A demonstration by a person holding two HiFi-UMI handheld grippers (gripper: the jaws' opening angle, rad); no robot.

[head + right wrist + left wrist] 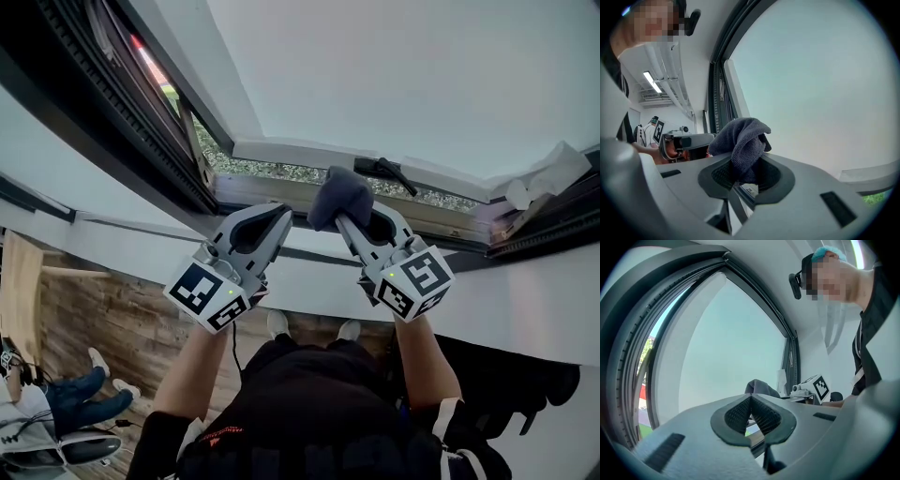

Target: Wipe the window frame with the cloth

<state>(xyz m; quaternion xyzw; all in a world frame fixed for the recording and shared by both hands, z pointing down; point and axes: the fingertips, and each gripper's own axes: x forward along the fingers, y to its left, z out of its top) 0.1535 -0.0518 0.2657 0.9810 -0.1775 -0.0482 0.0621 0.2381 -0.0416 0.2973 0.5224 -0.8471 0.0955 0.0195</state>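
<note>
Dark cloth (339,195), bunched, clamped in my right tool (364,223), pointing up at the frame (272,192); left tool (279,216) at its 9 o'clock, closed, empty.

Dark grey cloth (339,192), white window frame (291,153)

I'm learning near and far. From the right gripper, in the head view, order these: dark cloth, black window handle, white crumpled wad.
1. Dark cloth: pinched in the right gripper's fingers.
2. Black window handle: just past the cloth.
3. White crumpled wad: far off at the right.
</note>
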